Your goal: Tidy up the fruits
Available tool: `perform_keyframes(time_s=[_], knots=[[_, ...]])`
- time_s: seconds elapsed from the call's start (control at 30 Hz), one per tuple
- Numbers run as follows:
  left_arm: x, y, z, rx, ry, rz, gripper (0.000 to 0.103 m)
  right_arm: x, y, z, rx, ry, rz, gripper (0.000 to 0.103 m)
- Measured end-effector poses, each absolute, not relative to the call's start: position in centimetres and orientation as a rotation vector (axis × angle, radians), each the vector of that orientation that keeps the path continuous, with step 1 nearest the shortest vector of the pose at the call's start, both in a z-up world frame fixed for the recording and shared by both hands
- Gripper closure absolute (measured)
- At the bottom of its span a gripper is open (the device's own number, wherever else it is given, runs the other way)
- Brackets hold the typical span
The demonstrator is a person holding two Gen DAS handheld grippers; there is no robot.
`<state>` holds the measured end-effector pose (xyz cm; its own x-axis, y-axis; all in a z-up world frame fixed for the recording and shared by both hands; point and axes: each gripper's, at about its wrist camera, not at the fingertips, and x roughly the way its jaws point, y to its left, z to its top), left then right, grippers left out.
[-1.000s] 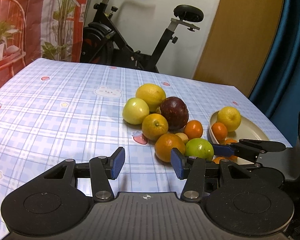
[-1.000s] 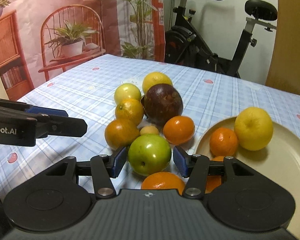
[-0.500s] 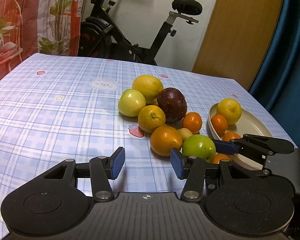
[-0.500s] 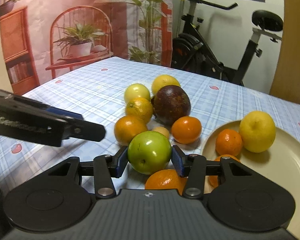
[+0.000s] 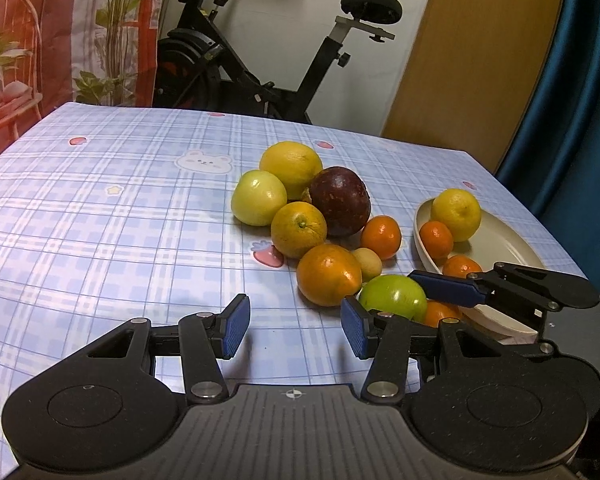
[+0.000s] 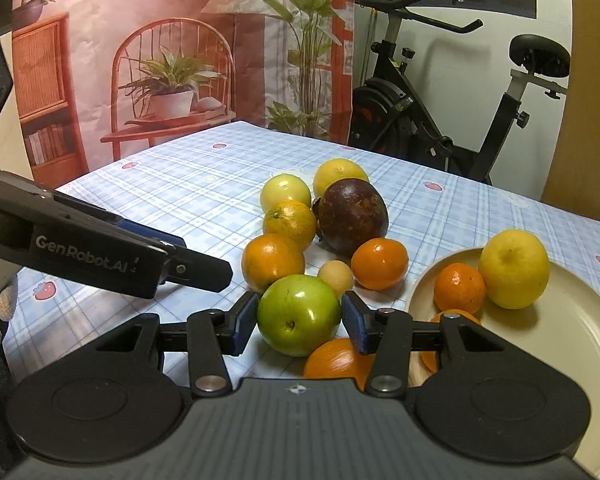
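Your left tongs (image 5: 295,326) hang apart and empty over the worktop (image 5: 100,216). Your right tongs (image 6: 299,317) are clamped on the green apple (image 6: 298,314), just left of the plate (image 6: 572,320). Lifting may nudge neighbouring oranges rolling. Only the right view shows both pads touching.

A heap of fruit (image 6: 324,232) lies on the table (image 6: 188,184), left of the plate (image 6: 572,332) holding more fruit
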<state>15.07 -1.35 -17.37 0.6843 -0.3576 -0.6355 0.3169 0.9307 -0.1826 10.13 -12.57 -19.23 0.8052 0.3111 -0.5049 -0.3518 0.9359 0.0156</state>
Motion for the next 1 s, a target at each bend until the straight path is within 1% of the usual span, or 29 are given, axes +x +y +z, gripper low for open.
perform_keyframes(time_s=[0.23,0.53,0.8,0.87,0.93,1.0], knots=[[15.0,-1.2,-17.2,-0.099,0.727,-0.401,0.051,8.9,-12.1,-18.7,-0.097,0.497,0.398,0.054],[14.5,-2.1,-17.0,-0.149,0.758,-0.52,0.051,7.1,-12.6,-18.3,-0.065,0.524,0.45,0.054],[15.6,-3.0,-17.5,-0.169,0.785,-0.542,0.052,7.4,-12.5,-18.6,-0.061,0.55,0.442,0.055],[16.0,-3.0,-17.6,-0.183,0.79,-0.55,0.053,7.4,-12.5,-18.8,-0.056,0.552,0.436,0.055],[16.2,-3.3,-17.6,-0.181,0.793,-0.563,0.059,7.5,-12.6,-18.7,-0.056,0.549,0.43,0.055],[16.2,-3.4,-17.5,-0.182,0.795,-0.575,0.059,7.5,-12.7,-18.6,-0.06,0.541,0.423,0.055]])
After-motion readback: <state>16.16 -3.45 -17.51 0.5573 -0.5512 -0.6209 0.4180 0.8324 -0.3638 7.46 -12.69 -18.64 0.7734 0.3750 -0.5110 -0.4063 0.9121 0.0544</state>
